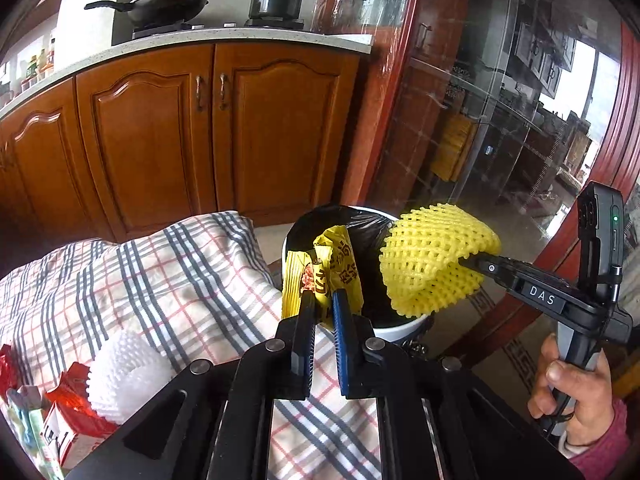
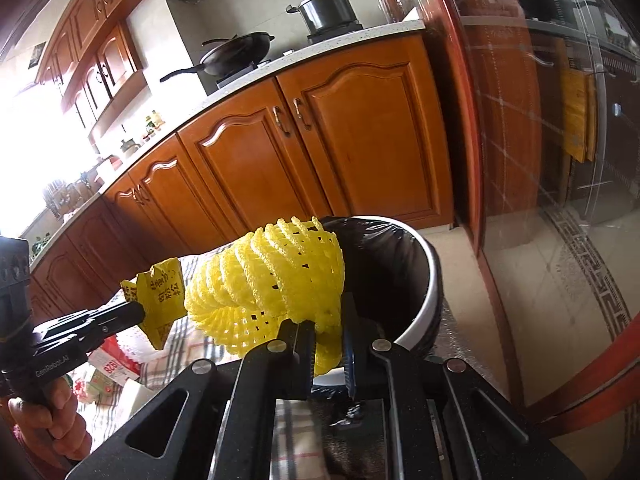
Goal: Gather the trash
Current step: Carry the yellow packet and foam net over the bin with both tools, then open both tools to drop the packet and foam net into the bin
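A white bin (image 1: 400, 330) lined with a black bag stands past the plaid-covered table's edge; it also shows in the right wrist view (image 2: 430, 292). My left gripper (image 1: 324, 294) is shut on a yellow snack wrapper (image 1: 320, 268) and holds it over the bin's near rim; the wrapper also shows in the right wrist view (image 2: 162, 300). My right gripper (image 2: 326, 330) is shut on a yellow foam fruit net (image 2: 272, 280) and holds it above the bin's mouth. The net (image 1: 432, 260) hangs beside the wrapper in the left wrist view.
On the plaid cloth (image 1: 160, 280) at the lower left lie a white foam net (image 1: 128, 372), a red wrapper (image 1: 76, 396) and small cartons. Wooden kitchen cabinets (image 1: 200, 128) stand behind, a glass door (image 1: 520, 120) with a red frame to the right.
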The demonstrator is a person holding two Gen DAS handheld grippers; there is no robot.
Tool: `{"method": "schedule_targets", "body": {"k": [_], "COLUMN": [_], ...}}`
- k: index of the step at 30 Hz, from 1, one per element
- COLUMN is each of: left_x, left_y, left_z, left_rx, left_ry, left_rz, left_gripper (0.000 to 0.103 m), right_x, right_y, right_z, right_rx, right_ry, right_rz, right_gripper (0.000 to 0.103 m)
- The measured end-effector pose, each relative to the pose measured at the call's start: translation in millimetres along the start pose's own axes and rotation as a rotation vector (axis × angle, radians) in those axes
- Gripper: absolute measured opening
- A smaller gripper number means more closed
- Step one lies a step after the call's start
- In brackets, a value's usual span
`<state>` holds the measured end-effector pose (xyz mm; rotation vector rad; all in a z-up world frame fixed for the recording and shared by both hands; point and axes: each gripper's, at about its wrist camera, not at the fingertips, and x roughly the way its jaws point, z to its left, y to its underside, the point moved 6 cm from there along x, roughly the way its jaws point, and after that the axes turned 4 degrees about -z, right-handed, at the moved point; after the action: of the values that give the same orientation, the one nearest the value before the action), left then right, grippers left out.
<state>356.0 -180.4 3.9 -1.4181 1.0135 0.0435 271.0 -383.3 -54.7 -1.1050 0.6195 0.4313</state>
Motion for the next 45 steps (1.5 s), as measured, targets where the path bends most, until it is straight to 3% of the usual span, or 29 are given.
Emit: {"method": "schedule_targets", "body": {"k": [19, 30, 34, 36, 41, 45], "left_x": [105, 135, 137, 136, 128, 118], "left_y": [-23, -19, -19, -20, -20, -16], "left_z": [-17, -21, -21, -21, -20, -16], "left_rx": [0.032, 0.031, 0.025, 0.025, 0.017, -0.003], "left_ry": [0.011, 0.002, -0.002, -0.001, -0.004, 0.006], "left_rz": [0.124, 0.173, 0.195, 0.188, 0.168, 0.151], "left_gripper": [0.007, 0.007, 0.014, 0.023, 0.028, 0.039], "right_x": [52, 73, 77, 77, 71, 64], "right_y": [-13, -7, -8, -8, -10, -11], "right_z": [-24, -32, -34, -36, -35, -34], "right_rx": [-0.1, -0.111, -0.104, -0.092, -0.086, -0.063], "right_ry": [0.095, 0.117, 0.115, 0.114, 0.111, 0.103], "right_rz": [0.118, 0.179, 0.188, 0.189, 0.173, 0.151], "right_gripper": [0.011, 0.011, 0.015, 0.02, 0.03, 0.034]}}
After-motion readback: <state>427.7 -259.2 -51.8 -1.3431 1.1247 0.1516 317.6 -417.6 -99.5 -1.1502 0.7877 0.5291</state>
